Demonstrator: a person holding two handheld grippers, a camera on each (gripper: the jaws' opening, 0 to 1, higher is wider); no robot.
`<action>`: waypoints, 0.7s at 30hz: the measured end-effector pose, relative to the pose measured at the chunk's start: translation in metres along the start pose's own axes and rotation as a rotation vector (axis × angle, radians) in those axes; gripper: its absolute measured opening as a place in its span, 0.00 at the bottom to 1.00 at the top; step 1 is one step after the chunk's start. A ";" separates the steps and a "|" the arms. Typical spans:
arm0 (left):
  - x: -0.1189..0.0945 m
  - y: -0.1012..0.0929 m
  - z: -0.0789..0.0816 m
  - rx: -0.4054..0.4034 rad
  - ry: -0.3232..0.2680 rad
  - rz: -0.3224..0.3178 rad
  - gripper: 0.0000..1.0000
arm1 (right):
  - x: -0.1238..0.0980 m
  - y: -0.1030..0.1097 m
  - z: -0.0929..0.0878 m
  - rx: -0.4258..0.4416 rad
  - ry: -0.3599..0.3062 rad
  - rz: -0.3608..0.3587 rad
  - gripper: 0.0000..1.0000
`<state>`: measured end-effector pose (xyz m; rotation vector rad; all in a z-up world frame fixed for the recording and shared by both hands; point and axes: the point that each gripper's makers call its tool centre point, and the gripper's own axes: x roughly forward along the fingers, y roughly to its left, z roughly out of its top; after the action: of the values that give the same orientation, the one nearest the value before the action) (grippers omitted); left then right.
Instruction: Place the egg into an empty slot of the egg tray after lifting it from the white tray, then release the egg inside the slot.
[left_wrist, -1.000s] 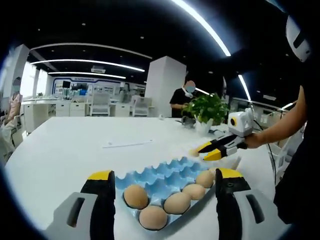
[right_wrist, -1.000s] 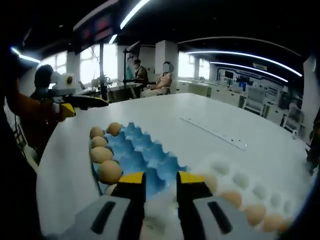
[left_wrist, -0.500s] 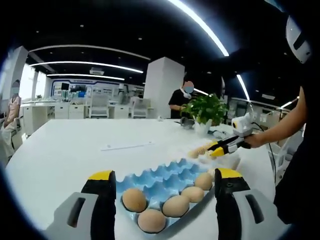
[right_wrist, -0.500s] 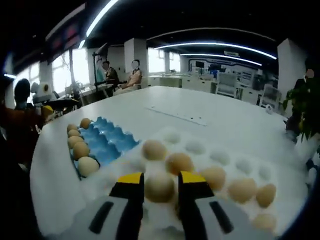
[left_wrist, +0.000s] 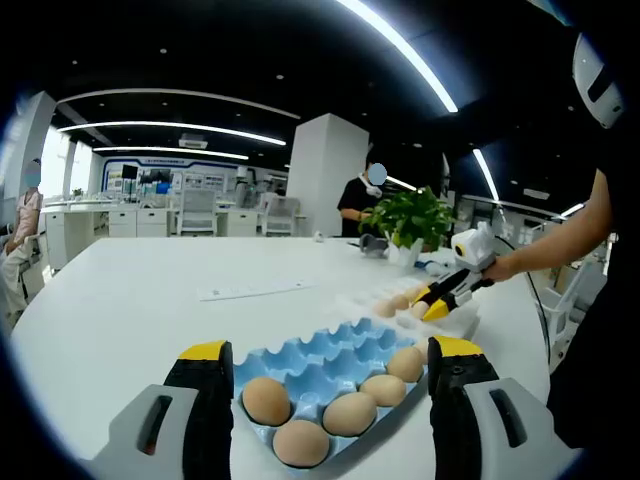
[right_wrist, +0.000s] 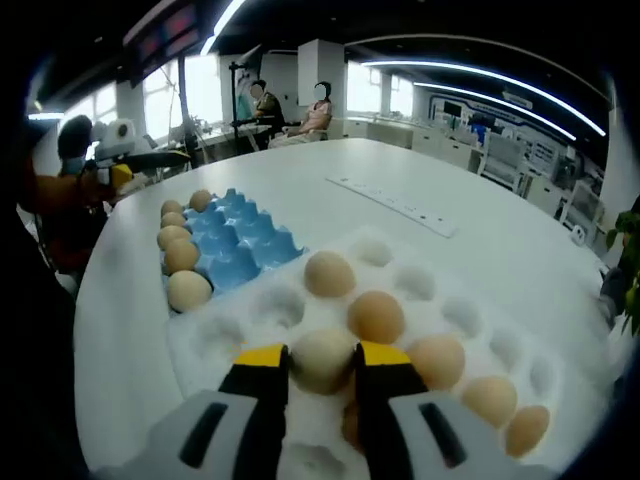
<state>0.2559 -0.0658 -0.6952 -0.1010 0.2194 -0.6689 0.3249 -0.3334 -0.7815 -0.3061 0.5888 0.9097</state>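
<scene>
My right gripper hangs low over the white tray, which holds several eggs. Its jaws stand narrowly open, one close on each side of a pale egg that sits in its slot. The blue egg tray lies to the left with several eggs along its far-left edge. My left gripper is wide open above the blue egg tray, holding nothing. The right gripper also appears over the white tray in the left gripper view, and the left gripper at far left in the right gripper view.
Both trays rest on a large white table. A long white strip lies on it beyond the trays. A potted plant stands at the far edge. People sit at desks in the background.
The right gripper has swung from the blue tray over to the white tray and come down around a pale egg; its jaw gap looks unchanged. The left gripper has stayed put, open.
</scene>
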 end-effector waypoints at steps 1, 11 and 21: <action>0.000 0.000 0.000 -0.001 -0.001 0.001 0.81 | 0.000 0.004 0.000 0.000 -0.005 -0.003 0.26; -0.004 0.004 0.005 0.011 -0.016 0.017 0.81 | -0.013 0.004 0.013 0.012 -0.066 -0.089 0.24; -0.006 0.007 0.004 0.011 -0.012 0.021 0.80 | -0.021 0.010 0.044 0.059 -0.159 -0.088 0.24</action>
<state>0.2566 -0.0565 -0.6913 -0.0922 0.2046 -0.6489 0.3221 -0.3199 -0.7331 -0.2027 0.4509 0.8217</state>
